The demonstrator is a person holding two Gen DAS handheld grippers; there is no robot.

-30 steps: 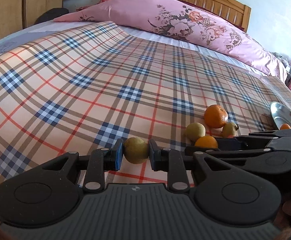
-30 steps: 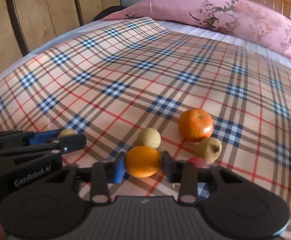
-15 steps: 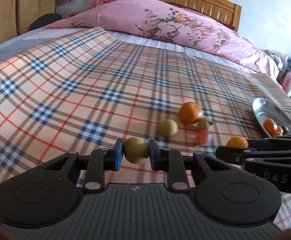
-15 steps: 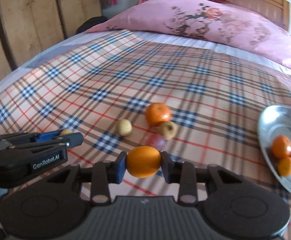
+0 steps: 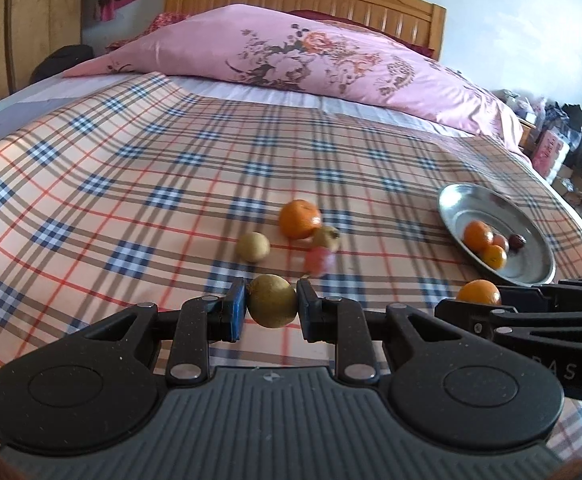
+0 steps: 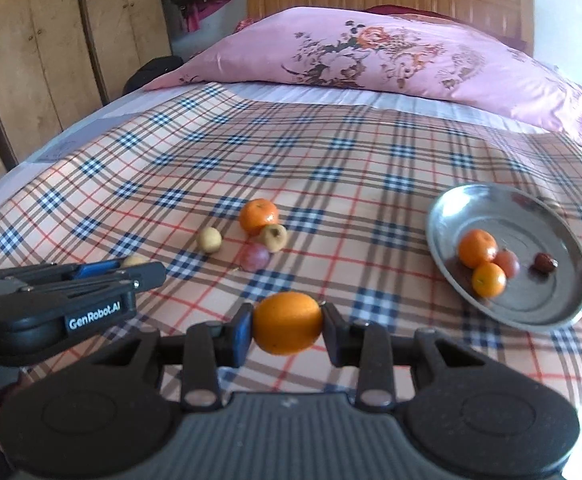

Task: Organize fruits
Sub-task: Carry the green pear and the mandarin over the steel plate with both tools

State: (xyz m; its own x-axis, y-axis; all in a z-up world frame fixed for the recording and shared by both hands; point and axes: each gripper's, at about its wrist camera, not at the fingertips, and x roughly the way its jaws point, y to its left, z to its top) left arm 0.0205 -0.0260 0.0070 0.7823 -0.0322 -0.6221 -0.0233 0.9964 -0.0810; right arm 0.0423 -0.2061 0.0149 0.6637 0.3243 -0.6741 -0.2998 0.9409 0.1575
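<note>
The left gripper (image 5: 272, 306) clamped a yellow-green fruit (image 5: 272, 306), and the right gripper (image 6: 288, 323) clamped an orange (image 6: 288, 323), both above the plaid bedspread (image 6: 331, 160). At two o'clock from the orange lay the metal plate (image 6: 531, 312) holding small fruits; four loose fruits (image 6: 258, 217) lay at eleven o'clock.

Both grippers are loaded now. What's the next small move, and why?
Probably carry the right gripper with its orange to the right, over the metal plate, then open. The plate lies ahead-right, already holding fruit, and is nearer this gripper than the left gripper holding the yellow-green fruit.
</note>
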